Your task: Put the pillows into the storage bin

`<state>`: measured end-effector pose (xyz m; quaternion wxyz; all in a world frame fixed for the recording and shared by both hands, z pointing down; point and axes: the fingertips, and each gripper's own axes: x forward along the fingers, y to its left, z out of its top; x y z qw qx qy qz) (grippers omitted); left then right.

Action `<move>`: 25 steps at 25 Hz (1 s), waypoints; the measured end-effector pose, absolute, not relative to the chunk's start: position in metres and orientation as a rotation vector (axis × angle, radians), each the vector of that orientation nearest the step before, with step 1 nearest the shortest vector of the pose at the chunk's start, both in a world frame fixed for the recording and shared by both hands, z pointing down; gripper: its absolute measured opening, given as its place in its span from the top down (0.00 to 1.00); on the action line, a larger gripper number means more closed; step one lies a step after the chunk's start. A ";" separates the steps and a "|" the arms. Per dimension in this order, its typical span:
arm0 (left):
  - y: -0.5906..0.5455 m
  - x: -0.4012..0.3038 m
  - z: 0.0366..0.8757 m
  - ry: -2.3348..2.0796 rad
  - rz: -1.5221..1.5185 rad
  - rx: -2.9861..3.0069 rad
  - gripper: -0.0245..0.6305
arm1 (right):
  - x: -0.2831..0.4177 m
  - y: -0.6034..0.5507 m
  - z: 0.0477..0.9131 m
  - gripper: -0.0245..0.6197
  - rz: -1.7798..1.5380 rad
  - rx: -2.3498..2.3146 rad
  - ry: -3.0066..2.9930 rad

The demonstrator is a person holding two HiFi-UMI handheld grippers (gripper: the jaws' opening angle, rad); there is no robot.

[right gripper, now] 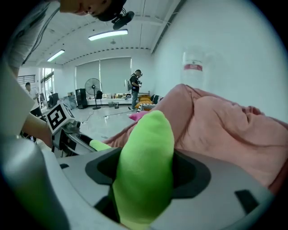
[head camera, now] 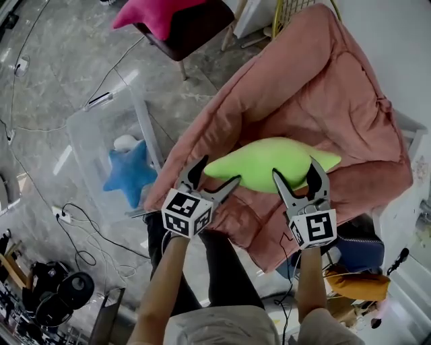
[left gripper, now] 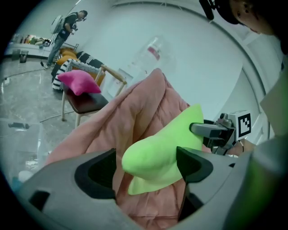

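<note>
- Green pillow [head camera: 269, 162] is over the seat of the pink padded armchair [head camera: 323, 87], between the two tongs;
- right tongs [head camera: 295, 168] are closed on the pillow's right end, both pads pressed into it;
- left tongs [head camera: 219, 170] stand wide apart around the pillow's left tip; one pad touches it, the other shows a gap;
- clear storage bin [head camera: 87, 135] sits on the floor [head camera: 54, 81] left of the armchair, a blue star pillow [head camera: 131, 175] inside;
- a pink pillow [head camera: 151, 13] rests on a dark chair [head camera: 195, 30], far left.

Right gripper [right gripper: 146, 177] clamped on a green pillow [right gripper: 145, 143], pink blanket [right gripper: 225, 130] behind, standing fan [right gripper: 93, 86] far across the hall
</note>
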<state>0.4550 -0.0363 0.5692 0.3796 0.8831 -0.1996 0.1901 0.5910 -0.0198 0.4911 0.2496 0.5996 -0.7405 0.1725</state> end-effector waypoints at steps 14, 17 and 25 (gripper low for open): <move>-0.063 0.386 0.499 -0.540 0.164 2.264 0.57 | 0.480 -0.073 0.385 0.45 0.035 1.484 -2.035; -0.070 0.352 0.483 -0.551 0.123 2.257 0.58 | 0.441 -0.084 0.364 0.45 -0.017 1.483 -2.048; -0.086 0.233 0.457 -0.636 -0.032 2.200 0.58 | 0.302 -0.108 0.325 0.45 -0.167 1.355 -2.047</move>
